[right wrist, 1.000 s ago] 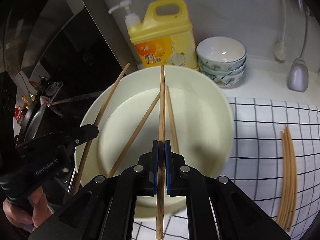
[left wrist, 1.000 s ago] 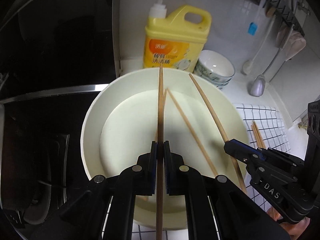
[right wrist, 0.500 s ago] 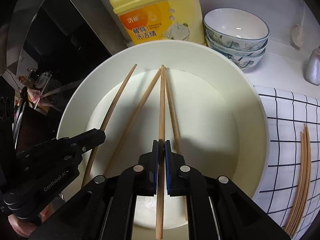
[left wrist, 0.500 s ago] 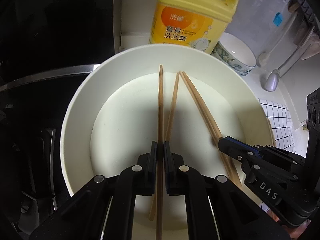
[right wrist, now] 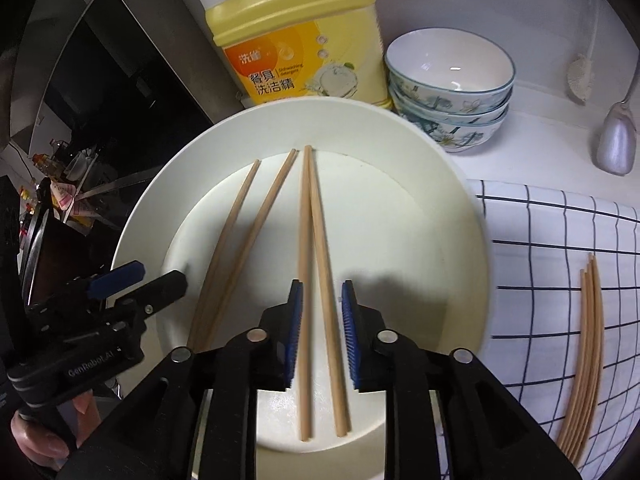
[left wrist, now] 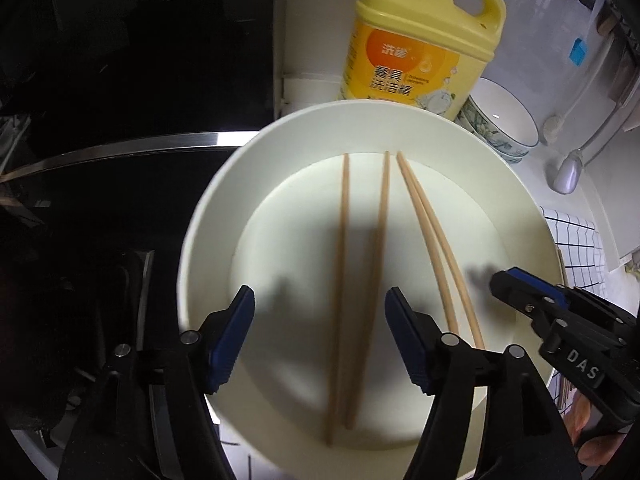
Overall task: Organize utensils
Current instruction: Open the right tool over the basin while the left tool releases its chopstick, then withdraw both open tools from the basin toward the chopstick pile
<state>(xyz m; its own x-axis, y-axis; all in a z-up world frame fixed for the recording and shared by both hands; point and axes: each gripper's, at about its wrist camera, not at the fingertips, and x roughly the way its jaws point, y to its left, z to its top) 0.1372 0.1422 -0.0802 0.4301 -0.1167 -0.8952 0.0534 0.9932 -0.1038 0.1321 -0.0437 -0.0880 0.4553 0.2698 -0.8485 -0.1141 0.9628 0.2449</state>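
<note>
A white plate [left wrist: 206,240] [right wrist: 464,248] holds two pairs of wooden chopsticks lying flat. In the left wrist view my left gripper [left wrist: 320,306] hovers low over the left pair [left wrist: 362,248]. Its jaws are opening wide, the sticks lie loose between them, and no pad touches them. In the right wrist view my right gripper [right wrist: 322,294] is over the right pair [right wrist: 310,232]. Its jaws are opening and stand a little apart, with both sticks resting on the plate between them. Each gripper also shows in the other's view: the right gripper [left wrist: 516,284], the left gripper [right wrist: 150,278].
A yellow dish soap bottle [right wrist: 296,36] and stacked patterned bowls [right wrist: 450,84] stand behind the plate. To the right, a checked cloth [right wrist: 540,248] carries several more chopsticks [right wrist: 586,352]. A spoon [right wrist: 616,144] hangs at the wall. A dark stove top [left wrist: 100,200] lies to the left.
Both grippers sank toward the plate, each shut on one chopstick, then opened. The two released sticks now lie on the plate beside the ones that lay there before.
</note>
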